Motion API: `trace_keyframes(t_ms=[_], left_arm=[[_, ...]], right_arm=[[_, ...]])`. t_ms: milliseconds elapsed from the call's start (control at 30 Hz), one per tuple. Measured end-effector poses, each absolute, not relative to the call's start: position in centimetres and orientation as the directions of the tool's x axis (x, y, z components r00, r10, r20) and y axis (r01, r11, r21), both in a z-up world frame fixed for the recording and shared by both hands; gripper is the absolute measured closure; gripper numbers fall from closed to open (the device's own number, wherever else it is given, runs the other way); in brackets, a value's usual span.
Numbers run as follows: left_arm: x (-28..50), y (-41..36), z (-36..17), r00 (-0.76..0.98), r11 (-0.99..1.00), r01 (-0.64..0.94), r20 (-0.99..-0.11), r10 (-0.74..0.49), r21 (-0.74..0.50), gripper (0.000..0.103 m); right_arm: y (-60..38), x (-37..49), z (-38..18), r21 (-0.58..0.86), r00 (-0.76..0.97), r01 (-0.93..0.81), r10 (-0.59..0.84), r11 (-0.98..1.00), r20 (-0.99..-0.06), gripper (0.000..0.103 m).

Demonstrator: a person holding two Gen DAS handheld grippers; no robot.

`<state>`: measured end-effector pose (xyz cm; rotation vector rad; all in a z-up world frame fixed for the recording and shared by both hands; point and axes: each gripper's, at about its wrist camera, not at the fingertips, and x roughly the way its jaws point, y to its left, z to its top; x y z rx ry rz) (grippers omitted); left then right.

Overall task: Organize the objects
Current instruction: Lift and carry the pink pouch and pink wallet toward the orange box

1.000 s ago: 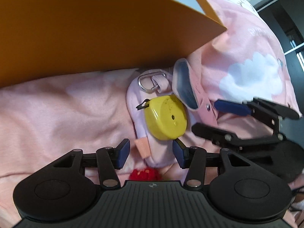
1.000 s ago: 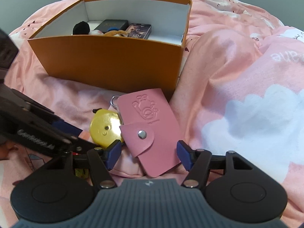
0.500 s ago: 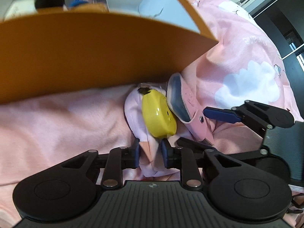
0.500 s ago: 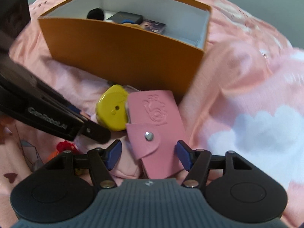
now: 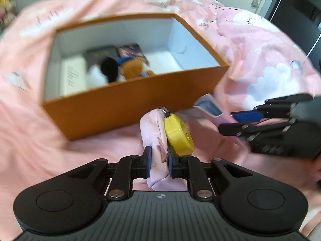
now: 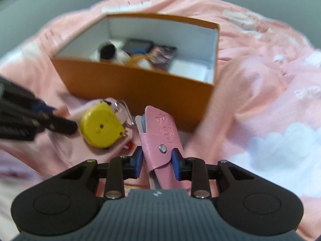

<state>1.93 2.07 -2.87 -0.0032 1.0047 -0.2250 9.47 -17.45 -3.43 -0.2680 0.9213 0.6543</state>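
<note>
My left gripper [image 5: 158, 161] is shut on a pale pink pouch [image 5: 153, 128] with a yellow tape measure [image 5: 178, 133] attached, held up in front of the orange box [image 5: 128, 100]. My right gripper [image 6: 156, 161] is shut on a pink card holder [image 6: 160, 138] with a snap flap, lifted off the bedding. The pouch and tape measure show in the right wrist view [image 6: 100, 125] to the left. The card holder shows in the left wrist view [image 5: 208, 108] between the right gripper's fingers. The box [image 6: 136, 84] holds a plush toy, a black pompom and flat packets.
Pink cloud-print bedding [image 6: 270, 100] covers everything around the box. A small red item [image 6: 130, 145] lies on the bedding below the pouch. A dark doorway [image 5: 297, 16] stands at the far right.
Both grippers have closed on their items and lifted them. The left rose with the pouch and tape measure; the right shut on the card holder. The box interior has come into view.
</note>
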Motion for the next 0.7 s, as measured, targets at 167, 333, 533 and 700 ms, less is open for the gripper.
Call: trace_keyframes(t_ms=[167,333,533,700], left_arm=[[0.7,0.3,-3.3,0.575,0.956,0.219,-0.817,0.036,0.196,0.085],[1.0,0.6,-4.7,0.569,0.962,0.227,-0.822,-0.005,0.151,0.081],[1.9,4.1,-4.4,0.537,0.989,0.122,-0.832,-0.141,-0.089,0.057],[3.9,6.9,-5.6,0.475,0.98,-0.086,-0.872,-0.117,-0.178,0.056]], right_arm=[[-17.7,10.9,-3.1,0.362,0.274,-0.571,0.587,0.736,-0.762,0.071],[-17.0,12.1,-5.4,0.447,0.215,-0.479,0.594,0.756,-0.775,0.071],[-18.1,11.8,-7.0,0.395,0.238,-0.44,0.529,0.806,-0.815,0.069],[-17.4,11.6,-6.8,0.308,0.293,-0.479,0.481,0.822,-0.826,0.068]])
